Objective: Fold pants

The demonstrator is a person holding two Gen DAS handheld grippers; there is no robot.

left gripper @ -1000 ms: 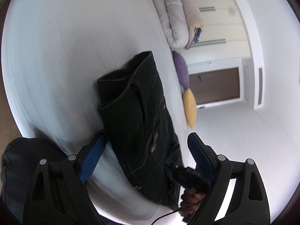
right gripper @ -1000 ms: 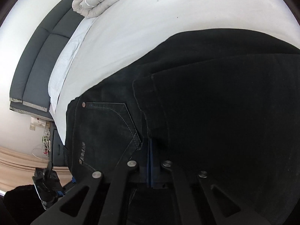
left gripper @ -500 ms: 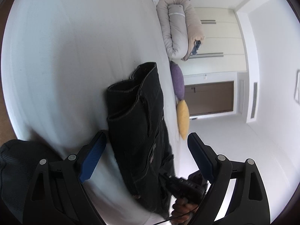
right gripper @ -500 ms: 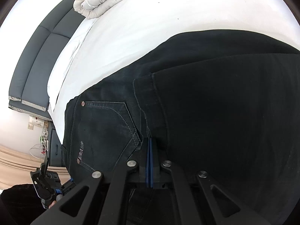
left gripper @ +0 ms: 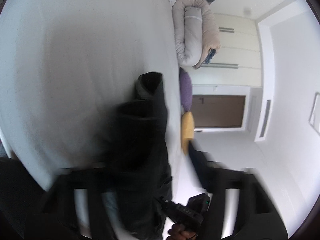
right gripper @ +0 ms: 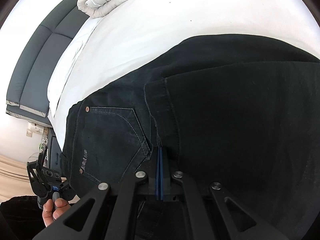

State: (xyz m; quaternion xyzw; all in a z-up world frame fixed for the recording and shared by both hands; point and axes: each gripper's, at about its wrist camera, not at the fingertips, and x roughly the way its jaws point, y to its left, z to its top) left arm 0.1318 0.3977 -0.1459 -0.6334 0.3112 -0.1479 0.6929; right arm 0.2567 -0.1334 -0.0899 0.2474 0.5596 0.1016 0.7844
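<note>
Dark jeans (left gripper: pixel 144 140) lie folded on the white bed (left gripper: pixel 80 60), hems toward the far end. My left gripper (left gripper: pixel 154 160) is blurred and its jaws are closing around the near end of the jeans; a strip of white sheet still shows between the right finger (left gripper: pixel 197 160) and the cloth. In the right wrist view the jeans (right gripper: pixel 240 120) fill the frame, back pocket at left. My right gripper (right gripper: pixel 160 152) is shut, its blue pads pinching a folded edge of the jeans. The left gripper (right gripper: pixel 43 172) appears there at the waistband corner, held by a hand (right gripper: pixel 54 210).
A rolled pale duvet (left gripper: pixel 192 34) lies at the bed's far end, with a purple pillow (left gripper: pixel 186 90) and a yellow pillow (left gripper: pixel 188 132) along the right edge. A dark headboard (right gripper: pixel 30 60) and a brown door (left gripper: pixel 218 111) stand beyond.
My left gripper has pushed forward onto the jeans and its wide-open jaws have drawn inward around them. The right gripper has stayed shut in the same spot.
</note>
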